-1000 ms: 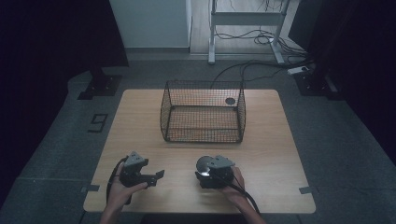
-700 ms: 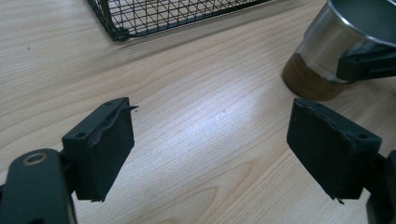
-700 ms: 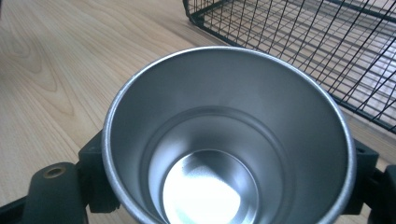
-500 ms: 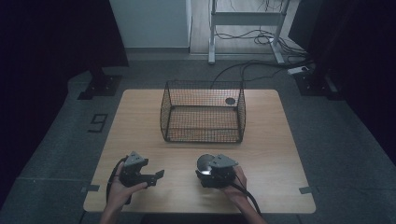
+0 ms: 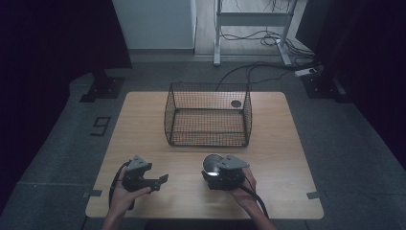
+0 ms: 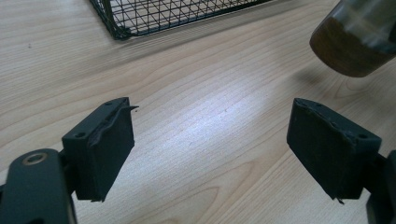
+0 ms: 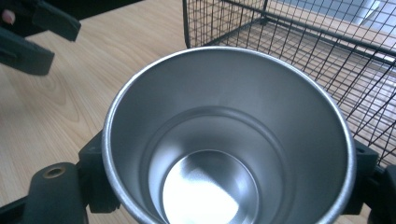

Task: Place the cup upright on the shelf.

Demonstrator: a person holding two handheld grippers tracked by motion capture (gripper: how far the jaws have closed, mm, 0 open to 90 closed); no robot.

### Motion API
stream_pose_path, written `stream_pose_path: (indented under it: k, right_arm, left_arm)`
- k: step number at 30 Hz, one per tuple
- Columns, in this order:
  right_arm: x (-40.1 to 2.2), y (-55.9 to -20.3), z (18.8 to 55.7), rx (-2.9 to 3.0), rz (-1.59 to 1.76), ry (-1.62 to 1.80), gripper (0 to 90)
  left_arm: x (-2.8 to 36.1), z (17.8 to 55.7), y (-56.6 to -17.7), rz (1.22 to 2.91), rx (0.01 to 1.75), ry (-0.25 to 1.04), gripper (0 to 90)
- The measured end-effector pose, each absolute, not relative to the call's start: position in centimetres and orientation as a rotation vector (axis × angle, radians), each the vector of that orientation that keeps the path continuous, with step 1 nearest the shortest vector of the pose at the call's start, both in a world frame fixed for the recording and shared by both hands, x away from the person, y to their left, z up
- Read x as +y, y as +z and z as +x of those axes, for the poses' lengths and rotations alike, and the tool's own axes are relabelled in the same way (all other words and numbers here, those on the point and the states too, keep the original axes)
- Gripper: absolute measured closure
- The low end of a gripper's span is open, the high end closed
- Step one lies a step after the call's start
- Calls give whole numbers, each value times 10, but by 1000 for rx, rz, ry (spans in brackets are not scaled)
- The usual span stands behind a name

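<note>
Firmly, right gripper clamps metal cup (left gripper gapes empty).

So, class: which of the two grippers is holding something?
The right gripper: its jaws clamp a metal cup, while the left gripper stands open and empty.

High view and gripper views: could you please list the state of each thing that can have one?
Metal cup: empty, clamped between jaws, off the table.
Wire basket: empty, upright on table.
Left gripper: open, holding nothing.
Right gripper: shut on the cup.
</note>
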State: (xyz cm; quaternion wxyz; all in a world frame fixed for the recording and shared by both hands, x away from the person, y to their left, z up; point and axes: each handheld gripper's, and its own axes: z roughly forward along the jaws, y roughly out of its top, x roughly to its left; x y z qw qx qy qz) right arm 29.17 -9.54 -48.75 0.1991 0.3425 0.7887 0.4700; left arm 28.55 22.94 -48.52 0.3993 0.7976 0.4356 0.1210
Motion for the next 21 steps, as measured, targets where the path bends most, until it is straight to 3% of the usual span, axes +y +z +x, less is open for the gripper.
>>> stream_pose_path:
  k: [21]
  right_arm:
    - [-91, -452, 292, 2146, 932, 1403, 183]
  left_arm:
    - [233, 285, -482, 2000, 1108, 307, 153]
